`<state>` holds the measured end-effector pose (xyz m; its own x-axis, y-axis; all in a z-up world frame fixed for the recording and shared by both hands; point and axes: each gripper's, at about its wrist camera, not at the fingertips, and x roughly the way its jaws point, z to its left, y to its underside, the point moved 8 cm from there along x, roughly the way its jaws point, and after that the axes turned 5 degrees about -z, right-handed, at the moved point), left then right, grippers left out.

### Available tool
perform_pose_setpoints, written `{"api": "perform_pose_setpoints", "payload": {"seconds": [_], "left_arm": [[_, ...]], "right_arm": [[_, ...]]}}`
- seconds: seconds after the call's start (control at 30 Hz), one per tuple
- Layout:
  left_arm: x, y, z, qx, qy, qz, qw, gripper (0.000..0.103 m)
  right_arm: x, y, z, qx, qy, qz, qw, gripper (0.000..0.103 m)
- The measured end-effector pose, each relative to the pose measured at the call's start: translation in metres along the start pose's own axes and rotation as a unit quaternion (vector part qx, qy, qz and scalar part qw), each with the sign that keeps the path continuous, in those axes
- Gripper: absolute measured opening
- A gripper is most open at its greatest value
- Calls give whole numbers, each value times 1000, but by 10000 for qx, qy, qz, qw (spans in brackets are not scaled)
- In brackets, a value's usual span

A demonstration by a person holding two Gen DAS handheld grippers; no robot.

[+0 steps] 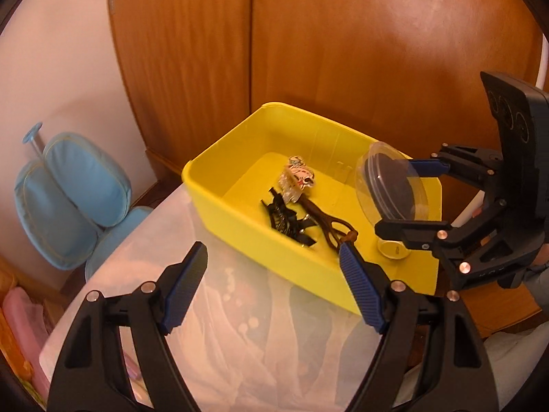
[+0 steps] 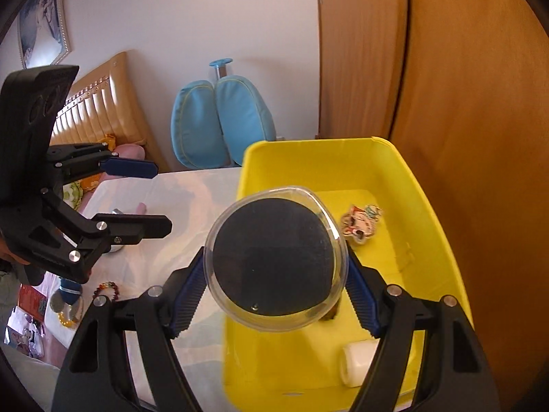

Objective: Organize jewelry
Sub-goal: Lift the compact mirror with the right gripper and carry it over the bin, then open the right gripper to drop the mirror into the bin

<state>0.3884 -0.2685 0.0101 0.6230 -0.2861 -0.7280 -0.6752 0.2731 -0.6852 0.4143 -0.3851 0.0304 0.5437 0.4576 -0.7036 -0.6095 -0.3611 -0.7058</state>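
Observation:
A yellow bin (image 1: pixel 240 226) stands on the white-covered table; it also shows in the right wrist view (image 2: pixel 429 213). In it lie a white patterned hair claw (image 1: pixel 298 176), black clips (image 1: pixel 284 221), a brown cord piece (image 1: pixel 329 223) and a small round tin (image 1: pixel 393 249). My right gripper (image 2: pixel 274 281) is shut on a clear round case with a black pad (image 2: pixel 274 257) and holds it above the bin's near edge; the case also shows in the left wrist view (image 1: pixel 391 185). My left gripper (image 1: pixel 274 281) is open and empty just in front of the bin.
Beaded bracelets (image 2: pixel 106 288) and other small items lie on the table at the left. A white roll (image 2: pixel 358 364) lies in the bin. A blue chair (image 1: pixel 68 199) stands beyond the table. Wooden wardrobe doors (image 1: pixel 343 51) rise behind the bin.

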Motion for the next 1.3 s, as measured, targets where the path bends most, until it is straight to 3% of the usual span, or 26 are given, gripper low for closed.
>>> {"api": "perform_pose_setpoints", "payload": {"seconds": [0.17,0.27,0.43,0.53,0.63,0.77,0.93,1.3], "left_arm": [[49,-31,-29,723,96,392,9966,78],[81,-34,-28,1082,-47,768,9911,78],[120,-29,-26,1203,-25,1341,9836,78],[132,-21,-26,1317,-105,1508,9797,78],[137,-19,-29,1317,23,1520,9796,78],[134,-21,-31,1325,75,1468,9802,78],[122,-27,-32,1292,108,1316,9828,78],[52,-23,-20,1118,207,860,9898,78]], "right_arm": [[35,15,-50,396,-49,687,9968,76],[53,31,-70,625,-39,1109,9919,76],[81,57,-89,714,210,1806,9807,76],[86,66,-89,671,214,2008,9771,76],[85,69,-84,555,178,2043,9772,77],[83,67,-82,576,213,2001,9778,86],[78,56,-76,549,225,1876,9804,87],[37,17,-49,716,-50,939,9930,87]]}}
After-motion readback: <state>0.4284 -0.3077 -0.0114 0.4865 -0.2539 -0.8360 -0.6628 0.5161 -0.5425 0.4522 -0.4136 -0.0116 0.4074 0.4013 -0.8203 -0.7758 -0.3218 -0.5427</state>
